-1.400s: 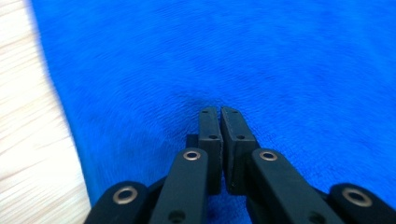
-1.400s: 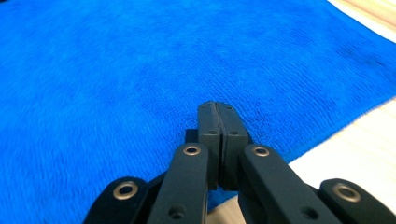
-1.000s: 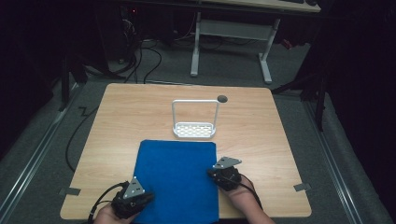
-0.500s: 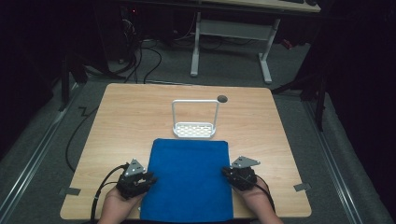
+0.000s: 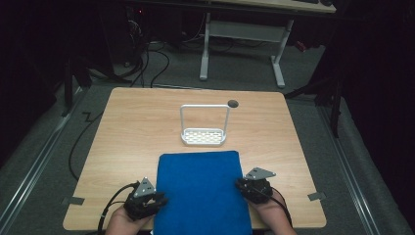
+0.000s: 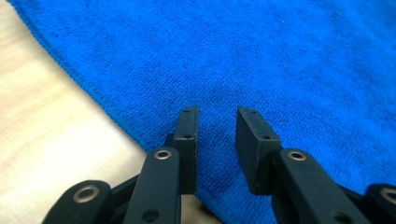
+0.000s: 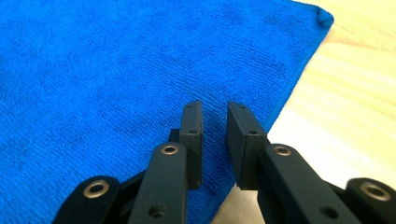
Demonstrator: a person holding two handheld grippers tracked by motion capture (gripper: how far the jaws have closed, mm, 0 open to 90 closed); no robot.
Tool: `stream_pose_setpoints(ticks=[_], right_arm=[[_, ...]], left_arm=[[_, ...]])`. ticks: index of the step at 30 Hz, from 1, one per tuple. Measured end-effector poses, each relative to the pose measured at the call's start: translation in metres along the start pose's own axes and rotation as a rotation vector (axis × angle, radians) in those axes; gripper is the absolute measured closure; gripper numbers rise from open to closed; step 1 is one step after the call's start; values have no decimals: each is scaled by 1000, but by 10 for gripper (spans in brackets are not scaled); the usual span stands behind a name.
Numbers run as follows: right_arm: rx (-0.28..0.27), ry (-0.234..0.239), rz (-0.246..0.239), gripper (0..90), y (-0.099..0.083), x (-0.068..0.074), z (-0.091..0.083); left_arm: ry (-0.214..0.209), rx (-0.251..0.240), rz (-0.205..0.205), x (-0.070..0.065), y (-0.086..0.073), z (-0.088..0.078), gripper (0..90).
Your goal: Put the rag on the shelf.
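We find the bench (image 5: 127,137) carrying two items, and we take the work in hand to be the handling of the blue cloth (image 5: 200,188). The cloth lies flat on the near half of the bench, its far edge just short of the white wire rack (image 5: 204,134), its near edge reaching the bench's near edge. In our judgement the spreading is done: the cloth sits as a squared sheet with straight left and right edges and no fold showing. What remains, if anything, we cannot tell from this position; neither side of the cloth is gripped or lifted.

Condition of the cloth: deep blue, short looped pile, a stitched hem along its sides. In the right gripper view its far right corner (image 7: 324,18) curls up slightly; elsewhere it lies smooth.

The white wire rack stands upright at mid-bench, with a tall hoop handle and a perforated base, apart from both grippers. A small dark hole (image 5: 233,103) lies in the bench surface just beyond it.

The left gripper (image 6: 215,126) rests at the cloth's near left edge, jaws parted, nothing between them. The right gripper (image 7: 215,119) rests at the near right edge; its jaws have just been opening, with a narrow gap and no cloth pinched. Both hover over the hem, released.
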State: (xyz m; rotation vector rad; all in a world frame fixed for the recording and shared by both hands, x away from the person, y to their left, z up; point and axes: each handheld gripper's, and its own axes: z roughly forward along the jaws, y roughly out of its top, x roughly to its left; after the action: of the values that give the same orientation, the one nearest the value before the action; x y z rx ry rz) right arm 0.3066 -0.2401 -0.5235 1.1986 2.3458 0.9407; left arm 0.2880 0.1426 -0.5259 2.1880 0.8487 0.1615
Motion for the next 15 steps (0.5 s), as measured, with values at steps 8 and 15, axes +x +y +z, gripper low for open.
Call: stream_pose_setpoints(ticks=[8,15], right_arm=[[-87,8,53,678,-15,-5,-19],[-120,0,81,681,-16,-17,-19]], left_arm=[[23,-69,-35,14,5,-5,629],[123,-134,-165,55,19,1,543]])
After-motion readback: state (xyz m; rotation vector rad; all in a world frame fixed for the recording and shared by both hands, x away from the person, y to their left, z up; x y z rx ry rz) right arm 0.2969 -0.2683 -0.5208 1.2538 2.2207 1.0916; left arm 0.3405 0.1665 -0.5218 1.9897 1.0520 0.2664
